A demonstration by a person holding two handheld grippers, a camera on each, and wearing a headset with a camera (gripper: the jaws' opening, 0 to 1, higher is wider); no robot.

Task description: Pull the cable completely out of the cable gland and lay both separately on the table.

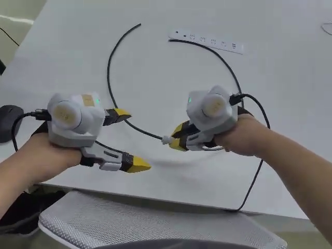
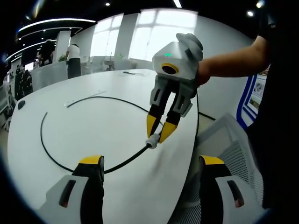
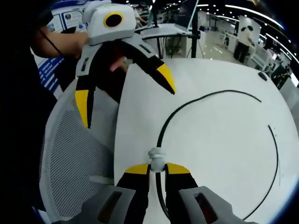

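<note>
A long black cable [image 1: 110, 78] lies in a wide loop on the white table [image 1: 280, 62]. Its near end carries a small white cable gland [image 1: 167, 140]. My right gripper [image 1: 179, 139] is shut on that gland, held just above the table's front edge. In the right gripper view the gland [image 3: 157, 158] sits at the yellow tips of the right gripper [image 3: 157, 169], and the cable [image 3: 187, 105] curves away beyond it. My left gripper [image 1: 129, 140] stands open to the left of the gland, holding nothing. The left gripper view shows the gland [image 2: 152, 140] pinched by the right gripper [image 2: 159, 133].
A white power strip [image 1: 207, 41] lies at the back of the table. A dark rounded object [image 1: 8, 122] rests at the far left. A grey mesh chair [image 1: 155, 223] stands below the front edge. The right gripper's own black lead [image 1: 257, 171] hangs over that edge.
</note>
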